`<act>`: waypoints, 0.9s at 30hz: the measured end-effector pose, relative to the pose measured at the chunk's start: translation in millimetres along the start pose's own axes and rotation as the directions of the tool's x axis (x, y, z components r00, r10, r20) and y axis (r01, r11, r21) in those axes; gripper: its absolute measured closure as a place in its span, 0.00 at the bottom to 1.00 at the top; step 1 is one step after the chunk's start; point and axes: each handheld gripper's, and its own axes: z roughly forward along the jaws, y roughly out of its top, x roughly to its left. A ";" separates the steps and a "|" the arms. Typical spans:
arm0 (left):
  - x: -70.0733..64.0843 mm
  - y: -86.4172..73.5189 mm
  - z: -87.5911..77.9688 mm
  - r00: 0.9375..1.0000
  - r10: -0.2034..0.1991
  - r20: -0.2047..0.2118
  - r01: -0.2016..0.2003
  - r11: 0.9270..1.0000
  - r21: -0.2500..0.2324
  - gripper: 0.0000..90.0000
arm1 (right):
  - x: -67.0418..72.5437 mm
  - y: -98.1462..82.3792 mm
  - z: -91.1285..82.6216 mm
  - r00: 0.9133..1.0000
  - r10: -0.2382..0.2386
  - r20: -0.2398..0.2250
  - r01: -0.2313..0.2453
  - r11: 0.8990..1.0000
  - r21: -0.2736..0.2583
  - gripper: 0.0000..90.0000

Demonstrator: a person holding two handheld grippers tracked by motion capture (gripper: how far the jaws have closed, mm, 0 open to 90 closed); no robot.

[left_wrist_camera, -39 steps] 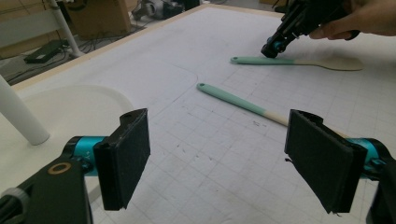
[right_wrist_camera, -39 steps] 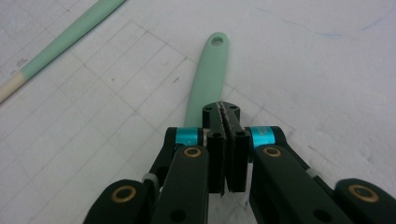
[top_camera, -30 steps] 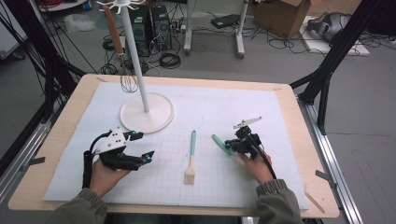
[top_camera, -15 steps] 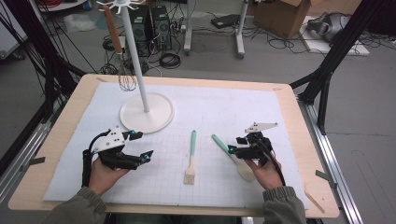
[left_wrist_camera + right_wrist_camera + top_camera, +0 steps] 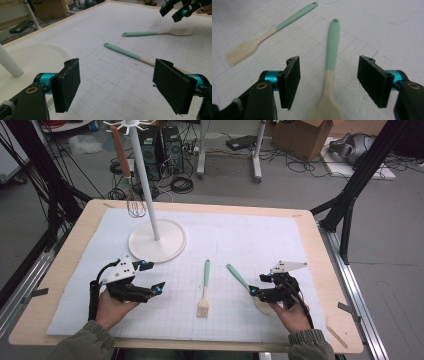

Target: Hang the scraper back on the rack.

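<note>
A wooden spoon with a teal handle (image 5: pixel 239 277) lies flat on the white grid mat (image 5: pixel 240 235). My right gripper (image 5: pixel 256 286) hovers over its bowl end. Its jaws have just been opening and stand wide apart. In the right gripper view the spoon (image 5: pixel 332 42) runs between them, and neither pad touches it. A teal-handled pastry brush (image 5: pixel 205 282) lies to the spoon's left. My left gripper (image 5: pixel 156 288) rests open at the mat's front left with nothing between its pads (image 5: pixel 66 85); the left gripper view faces the brush (image 5: pixel 130 53).
A white stand (image 5: pixel 157 240) with a tall pole rises at the back left of the mat. A whisk (image 5: pixel 134 205) hangs from its top hooks. The wooden table edge (image 5: pixel 320 250) runs close on the right.
My right gripper has opened and let go of the spoon, which now lies flat on the mat. That hand has drifted right and toward the near edge. The left hand has stayed still.
</note>
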 end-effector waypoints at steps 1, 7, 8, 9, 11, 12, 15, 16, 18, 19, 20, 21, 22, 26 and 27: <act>-0.2 0.1 0.4 1.000 -0.003 0.001 0.003 1.000 -0.002 0.25 | 0.5 0.2 0.5 1.000 -0.007 0.002 0.007 1.000 0.000 0.43; 0.4 1.1 2.1 1.000 -0.003 0.007 0.003 1.000 -0.008 0.25 | 2.7 -0.2 6.7 1.000 -0.011 0.011 0.011 1.000 0.024 0.50; 0.4 1.1 2.5 1.000 -0.004 0.010 0.004 1.000 -0.006 0.25 | 3.2 0.2 7.7 1.000 -0.015 0.016 0.015 1.000 0.025 0.52; 0.4 0.9 2.6 1.000 -0.003 0.010 0.003 1.000 -0.005 0.25 | 3.5 0.8 8.7 1.000 -0.021 0.017 0.021 0.999 0.028 0.53; 0.0 1.0 2.3 1.000 -0.004 0.009 0.004 1.000 -0.004 0.25 | 4.9 1.7 11.0 0.999 -0.028 0.015 0.028 0.999 0.038 0.57; 0.0 1.1 1.6 1.000 0.001 0.007 -0.001 1.000 -0.004 0.25 | 5.3 2.4 12.5 0.999 -0.034 0.018 0.033 0.998 0.044 0.58; -0.4 0.0 0.2 1.000 0.002 0.001 -0.002 1.000 0.000 0.25 | 6.1 4.6 18.0 0.998 -0.053 0.024 0.051 0.996 0.071 0.63; -0.6 -0.5 -0.4 1.000 0.001 -0.001 -0.001 1.000 0.004 0.25 | 6.0 5.3 19.7 0.998 -0.059 0.027 0.057 0.995 0.077 0.65; -1.5 -0.7 -1.1 1.000 0.001 -0.006 -0.001 1.000 0.004 0.25 | 6.0 6.0 22.6 0.998 -0.064 0.025 0.062 0.994 0.085 0.67; -1.8 -0.6 -1.5 1.000 0.002 -0.008 -0.002 1.000 0.004 0.25 | 5.9 6.0 24.2 0.997 -0.071 0.027 0.068 0.993 0.093 0.68; -2.0 -0.4 -1.7 1.000 0.002 -0.010 -0.002 1.000 0.003 0.25 | 5.4 6.2 25.8 0.997 -0.073 0.027 0.070 0.992 0.101 0.70; -2.0 -0.3 -2.0 1.000 0.003 -0.012 -0.003 1.000 0.003 0.25 | 4.9 6.2 27.1 0.997 -0.072 0.022 0.069 0.992 0.109 0.71; -2.1 -0.4 -2.1 1.000 0.003 -0.013 -0.003 1.000 0.003 0.25 | 4.3 6.2 28.9 0.997 -0.077 0.024 0.074 0.990 0.116 0.72; -2.1 -0.5 -2.1 1.000 0.002 -0.014 -0.002 1.000 0.004 0.25 | 2.9 7.0 35.4 0.997 -0.074 0.029 0.069 0.987 0.147 0.75; -2.1 -0.6 -1.9 1.000 0.001 -0.014 -0.001 1.000 0.003 0.25 | 3.0 7.8 36.5 0.997 -0.069 0.032 0.064 0.986 0.153 0.76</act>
